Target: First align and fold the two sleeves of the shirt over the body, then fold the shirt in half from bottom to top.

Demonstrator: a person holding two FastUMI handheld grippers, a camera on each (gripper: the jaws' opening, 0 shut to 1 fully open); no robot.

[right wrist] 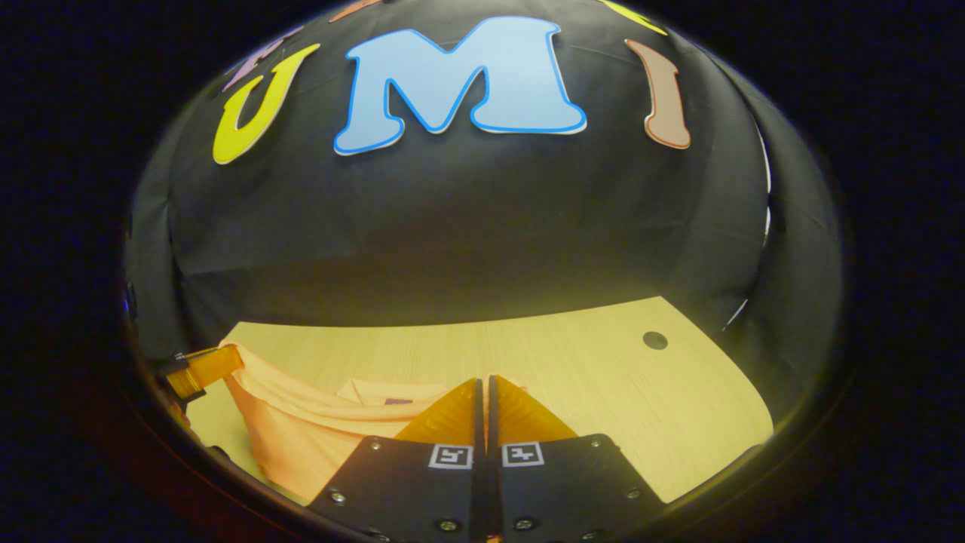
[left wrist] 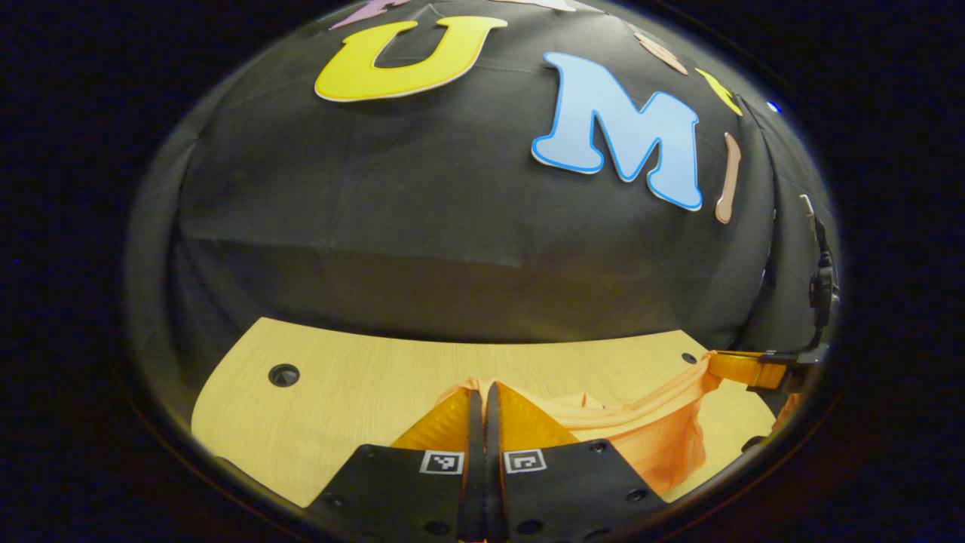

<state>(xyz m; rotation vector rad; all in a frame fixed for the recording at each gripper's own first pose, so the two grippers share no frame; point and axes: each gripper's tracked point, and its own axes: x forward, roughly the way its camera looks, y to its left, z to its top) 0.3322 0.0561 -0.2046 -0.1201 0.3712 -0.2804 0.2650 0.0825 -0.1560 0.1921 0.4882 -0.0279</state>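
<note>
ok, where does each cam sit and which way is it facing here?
Left gripper view: rides the left gripper, looks along its closed fingers, which pinch the orange shirt, toward the booth wall; the other gripper shows at right.
Right gripper view: rides the right gripper, faces the same wall over the wooden table; the other gripper shows at left.
Shared: the shirt strung between both grippers, the table, the wall.

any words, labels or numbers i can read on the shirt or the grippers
No words or numbers can be read.
shirt: small dark tag near the collar, too small to read.
left gripper and right gripper: square black-and-white markers, coded patterns, not text.
</note>
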